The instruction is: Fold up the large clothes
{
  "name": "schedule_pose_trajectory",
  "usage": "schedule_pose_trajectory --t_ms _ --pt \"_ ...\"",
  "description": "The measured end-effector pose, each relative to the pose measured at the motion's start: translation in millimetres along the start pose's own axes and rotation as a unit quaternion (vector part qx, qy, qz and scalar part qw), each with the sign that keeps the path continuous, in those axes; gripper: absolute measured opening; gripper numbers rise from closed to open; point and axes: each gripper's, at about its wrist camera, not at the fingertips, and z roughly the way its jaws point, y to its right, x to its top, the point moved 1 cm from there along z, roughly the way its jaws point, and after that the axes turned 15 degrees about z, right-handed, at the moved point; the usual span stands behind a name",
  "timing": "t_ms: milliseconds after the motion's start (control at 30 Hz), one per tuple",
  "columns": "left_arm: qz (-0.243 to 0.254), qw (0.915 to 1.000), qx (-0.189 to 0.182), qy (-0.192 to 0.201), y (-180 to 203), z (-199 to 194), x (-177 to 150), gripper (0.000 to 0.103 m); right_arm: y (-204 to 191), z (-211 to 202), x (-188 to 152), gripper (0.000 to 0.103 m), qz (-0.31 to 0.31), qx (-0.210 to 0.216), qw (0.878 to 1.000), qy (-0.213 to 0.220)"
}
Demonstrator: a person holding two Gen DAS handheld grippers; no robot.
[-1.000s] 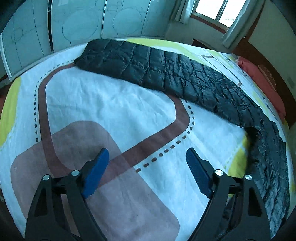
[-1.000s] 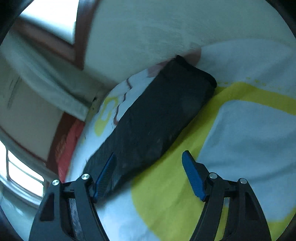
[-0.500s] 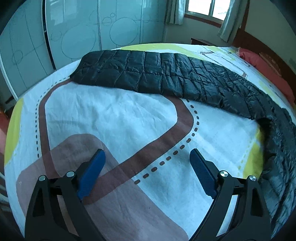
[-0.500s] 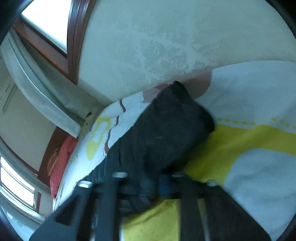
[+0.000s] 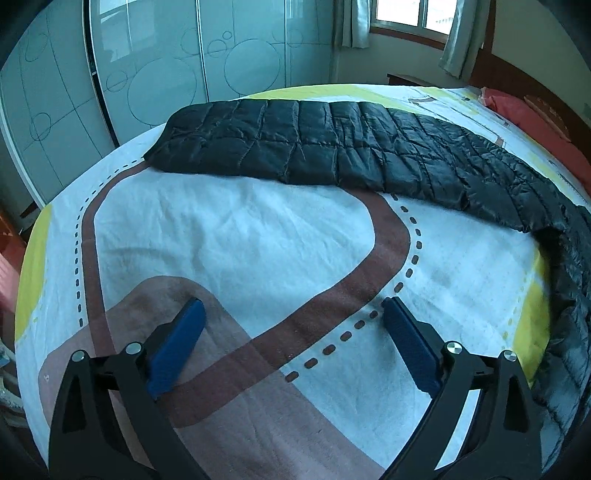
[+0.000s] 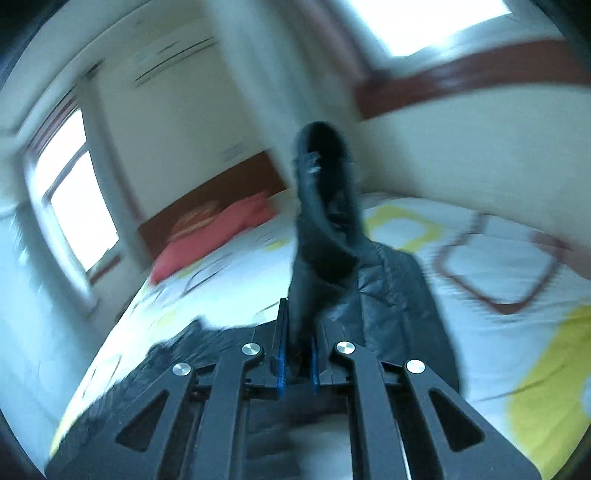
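Observation:
A long black quilted coat (image 5: 332, 155) lies folded lengthwise across the far side of the bed (image 5: 240, 236), curving down the right edge. My left gripper (image 5: 291, 314) hovers over the patterned bedspread in front of it, its jaws opening wide, nothing between its blue pads (image 5: 177, 343). In the blurred right wrist view, my right gripper (image 6: 297, 343) is shut on an end of the black coat (image 6: 325, 206), which sticks up from the jaws, lifted off the bedspread (image 6: 498, 339).
Glass wardrobe doors (image 5: 147, 74) stand behind the bed's far left side. A window with curtains (image 5: 406, 18) is at the back right. A red pillow (image 5: 532, 122) lies by the wooden headboard (image 6: 221, 192). The bedspread in front of the coat is bare.
My right gripper closed on the coat's end and swung up and around with it. My left gripper tilted up slightly, and its jaws spread a little wider.

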Motion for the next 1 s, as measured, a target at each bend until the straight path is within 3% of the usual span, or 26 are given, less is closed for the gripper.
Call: schedule_pose_trajectory --t_ms 233,433,767,933,967,1000 --pt "0.000 1.0000 -0.002 0.007 1.0 2.2 -3.2 0.100 -124.8 57.9 -89.9 0.009 -0.074 0.057 0.991 -0.096" --pt "-0.001 0.9999 -0.004 0.012 0.8 2.5 -4.1 0.101 -188.6 106.6 -161.2 0.009 -0.107 0.075 0.976 -0.172" --pt "-0.002 0.9999 -0.004 0.016 1.0 1.9 -5.3 0.101 -219.9 146.2 -261.6 0.012 -0.170 0.037 0.950 -0.258" --pt "-0.002 0.9999 -0.004 0.015 1.0 2.1 -5.2 0.101 -231.4 154.3 -285.2 0.027 -0.215 0.019 0.936 -0.277" --pt "-0.002 0.9999 -0.004 0.015 0.9 2.4 -5.1 0.101 -233.6 150.6 -285.1 0.035 -0.215 0.031 0.935 -0.279" --pt "-0.002 0.9999 -0.004 0.015 1.1 2.1 -5.3 0.101 -234.8 145.2 -282.9 0.063 -0.207 0.050 0.934 -0.287"
